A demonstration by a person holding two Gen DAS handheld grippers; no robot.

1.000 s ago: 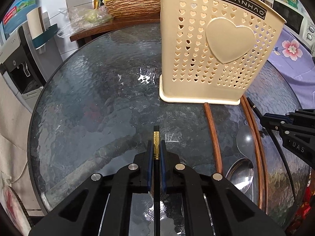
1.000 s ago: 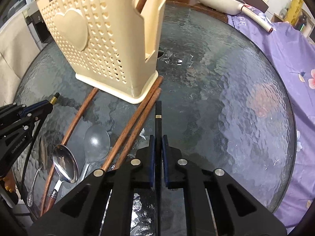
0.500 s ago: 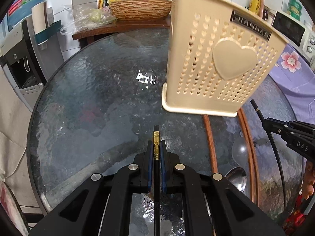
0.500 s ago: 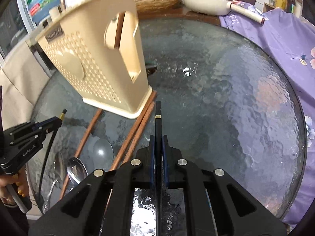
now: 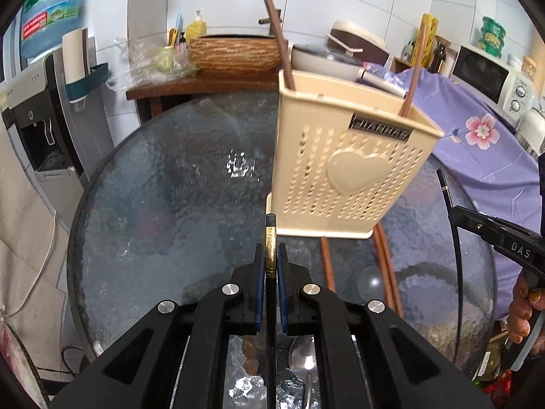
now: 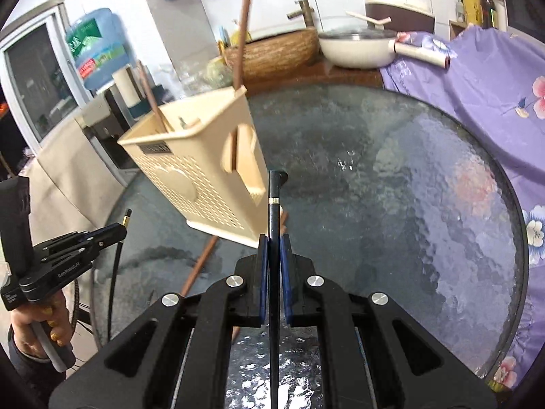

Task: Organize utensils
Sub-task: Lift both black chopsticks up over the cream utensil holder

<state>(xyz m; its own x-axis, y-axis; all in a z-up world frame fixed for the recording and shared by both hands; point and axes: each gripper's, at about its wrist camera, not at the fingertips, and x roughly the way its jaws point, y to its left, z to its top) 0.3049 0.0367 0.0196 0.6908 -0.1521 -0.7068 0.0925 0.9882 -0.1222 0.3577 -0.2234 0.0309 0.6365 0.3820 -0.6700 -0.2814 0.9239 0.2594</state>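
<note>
The utensil holder stands on the round glass table, with two wooden chopsticks standing in it at opposite ends. Before its base, more chopsticks and a spoon lie flat on the glass. Behind the table a wooden counter carries a woven basket and, to its right, a lidded pan; a water dispenser stands at far left and a microwave at far right.

We are looking at a round worktop of textured dark glass. A cream perforated utensil holder is standing on it. Brown wooden chopsticks and metal spoons are lying flat on the glass just beside its base.
</note>
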